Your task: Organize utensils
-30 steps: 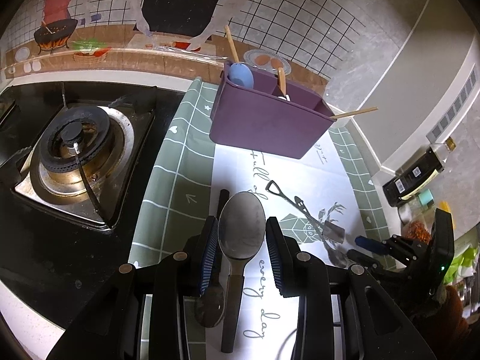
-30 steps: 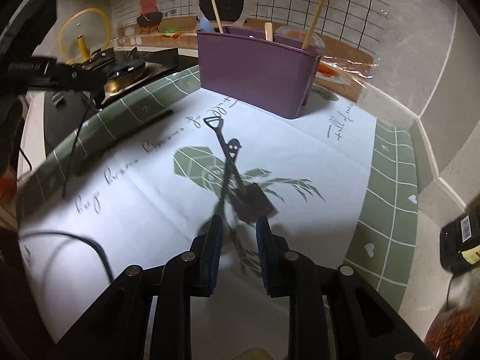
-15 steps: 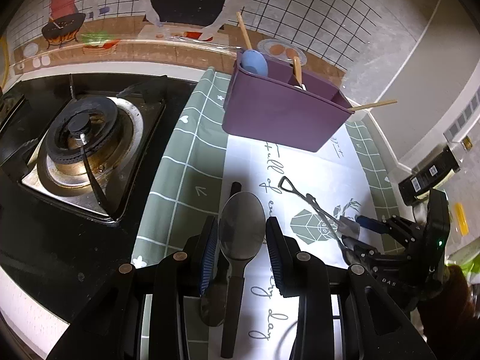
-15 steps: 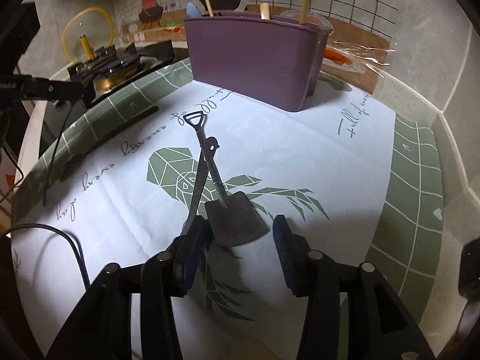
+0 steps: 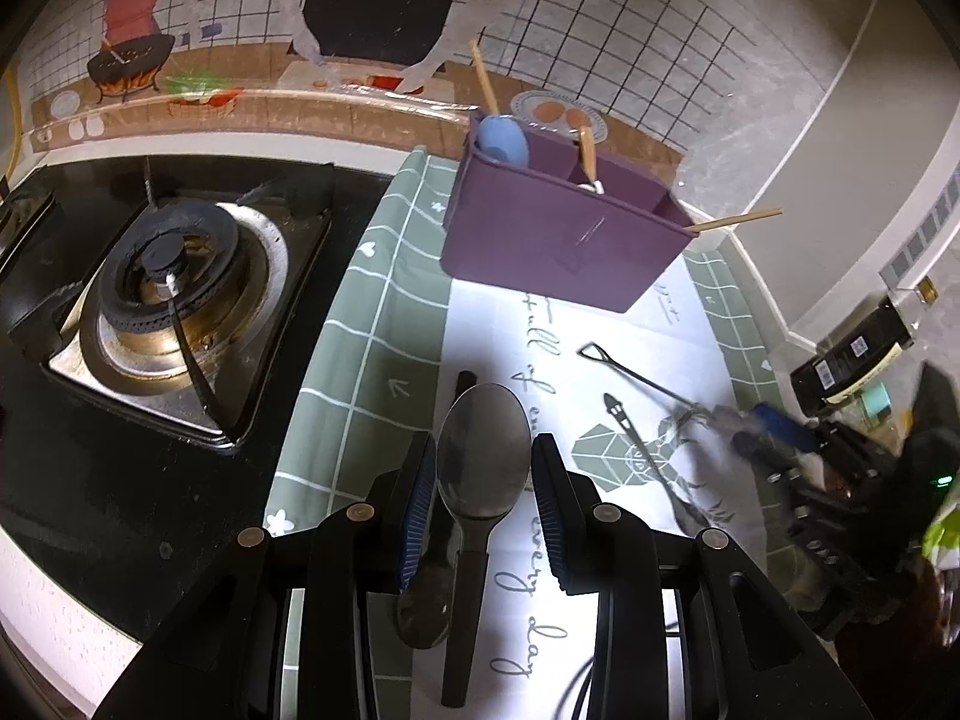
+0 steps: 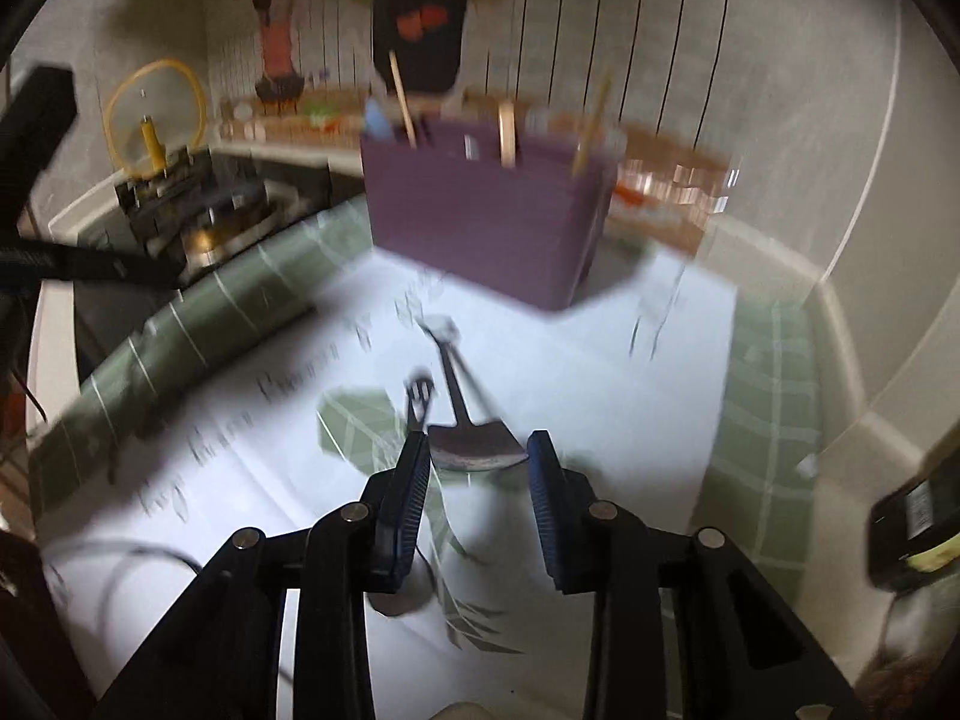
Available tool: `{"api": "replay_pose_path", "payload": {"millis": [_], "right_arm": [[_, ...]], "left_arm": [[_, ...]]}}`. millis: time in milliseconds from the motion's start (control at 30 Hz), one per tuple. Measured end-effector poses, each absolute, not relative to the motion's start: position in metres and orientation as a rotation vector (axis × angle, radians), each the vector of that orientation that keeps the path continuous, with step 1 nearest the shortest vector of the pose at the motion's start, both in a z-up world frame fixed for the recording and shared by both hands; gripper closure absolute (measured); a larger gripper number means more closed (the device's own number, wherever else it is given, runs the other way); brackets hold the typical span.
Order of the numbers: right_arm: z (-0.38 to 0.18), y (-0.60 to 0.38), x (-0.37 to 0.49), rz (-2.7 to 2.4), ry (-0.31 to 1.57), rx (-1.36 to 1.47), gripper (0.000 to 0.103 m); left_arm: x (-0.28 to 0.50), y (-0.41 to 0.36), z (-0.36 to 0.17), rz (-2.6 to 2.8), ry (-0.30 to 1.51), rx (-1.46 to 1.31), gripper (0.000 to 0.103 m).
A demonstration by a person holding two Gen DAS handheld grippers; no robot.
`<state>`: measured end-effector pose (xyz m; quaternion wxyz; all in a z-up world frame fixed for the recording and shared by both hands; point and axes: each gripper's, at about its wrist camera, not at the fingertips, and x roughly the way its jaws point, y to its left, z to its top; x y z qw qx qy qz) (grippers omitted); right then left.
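Two grippers over the printed mat, each with a utensil's head between its pads.

In the left wrist view a gas burner lies well off to the left of the left gripper, whose pads sit against the two edges of the large metal spoon, gripping its bowl; the dark handle runs back under the gripper. Beyond the fingertips stands the purple utensil holder, with wooden-handled tools upright in it. Further right, the right gripper has just been narrowing its jaws around the blade of the small shovel-shaped spoon. That view is blurred, and whether the pads actually press on the blade cannot be told. The thin handle points ahead towards the holder, and a second small dark utensil lies just left of it.
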<state>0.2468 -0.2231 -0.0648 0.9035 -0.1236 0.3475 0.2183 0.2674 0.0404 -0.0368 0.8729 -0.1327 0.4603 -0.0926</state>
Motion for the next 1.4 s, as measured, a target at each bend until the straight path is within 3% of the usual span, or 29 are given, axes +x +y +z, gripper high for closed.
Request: {"api": "replay_pose_path", "payload": {"millis": [233,567,900,1000,1067,1100,1133,1400], "right_arm": [[-0.010,-0.217,0.245,0.436,0.635,-0.151,0.074],[0.018,-0.211,0.243,0.415,0.623,-0.114,0.074],[0.151,-0.207,0.257,0.432,0.451,-0.102,0.074],[0.189,-0.206,0.280,0.425,0.441,-0.109,0.074],[0.201,-0.204,0.296,0.409,0.425,-0.131,0.076],[0.202,-0.204,0.307,0.406,0.431,-0.142,0.083],[0.201,-0.204,0.316,0.403,0.447,-0.145,0.098],[0.143,-0.207,0.385,0.425,0.591,-0.102,0.097]], "left_arm": [[0.265,0.038,-0.025,-0.242,0.926,-0.285,0.069],[0.268,0.045,0.007,-0.285,0.823,-0.307,0.069],[0.316,0.034,0.171,-0.432,0.530,-0.263,0.069],[0.339,0.024,0.198,-0.421,0.486,-0.207,0.069],[0.357,0.019,0.202,-0.414,0.483,-0.189,0.069],[0.365,0.017,0.201,-0.412,0.485,-0.186,0.069],[0.375,0.016,0.197,-0.410,0.490,-0.185,0.069],[0.442,0.020,0.124,-0.367,0.636,-0.250,0.070]]}}
